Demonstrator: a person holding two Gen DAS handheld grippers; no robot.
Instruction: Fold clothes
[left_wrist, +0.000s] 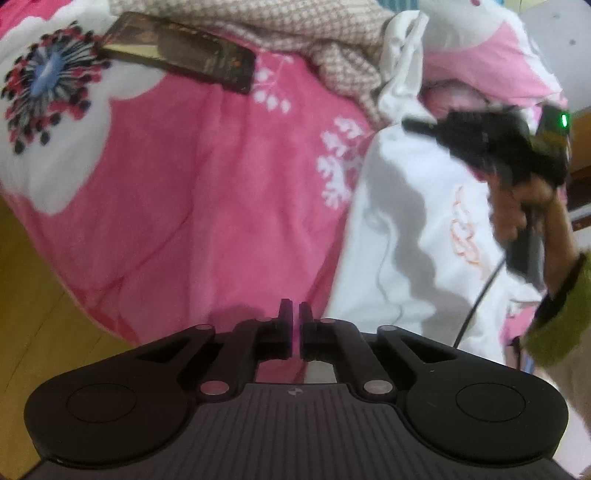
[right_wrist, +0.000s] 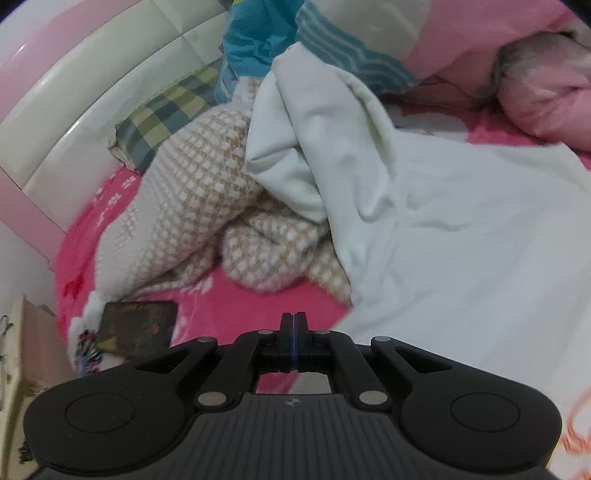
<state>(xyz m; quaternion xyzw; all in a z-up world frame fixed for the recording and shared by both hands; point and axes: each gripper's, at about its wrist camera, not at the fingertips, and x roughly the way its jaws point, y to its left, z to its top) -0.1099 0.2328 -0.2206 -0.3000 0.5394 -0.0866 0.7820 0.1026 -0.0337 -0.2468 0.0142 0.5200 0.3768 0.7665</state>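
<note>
We hold the left black two-finger gripper (left_wrist: 295, 314) over the pink fleece bedspread with white flower prints (left_wrist: 207, 206), and its jaws stand a narrow slit apart with nothing between them, only pink cloth showing behind the gap. To the right of this tool lies the white cotton garment with orange embroidery (left_wrist: 417, 236), spread loosely across the bedspread, its far end bunched up ahead and to the right. Farther ahead and to the left of the tool a dark rectangular book with a yellowish page edge (left_wrist: 177, 51) rests on the bedspread, and beyond it lies a beige-and-white houndstooth knitted garment (left_wrist: 332, 48).

In the left view our right hand (left_wrist: 517, 210) grips the handle of the right black gripper (right_wrist: 294, 325) above the white garment. From the right wrist, that gripper's jaws are pressed together, empty. The white garment fills the area ahead and to the right of it, one fold draped over the houndstooth knit straight ahead. The dark book lies just to its left, near the bed's edge. Farther ahead we see a green-and-yellow checked pillow (right_wrist: 170, 114) against the cream and pink padded headboard (right_wrist: 81, 85).
</note>
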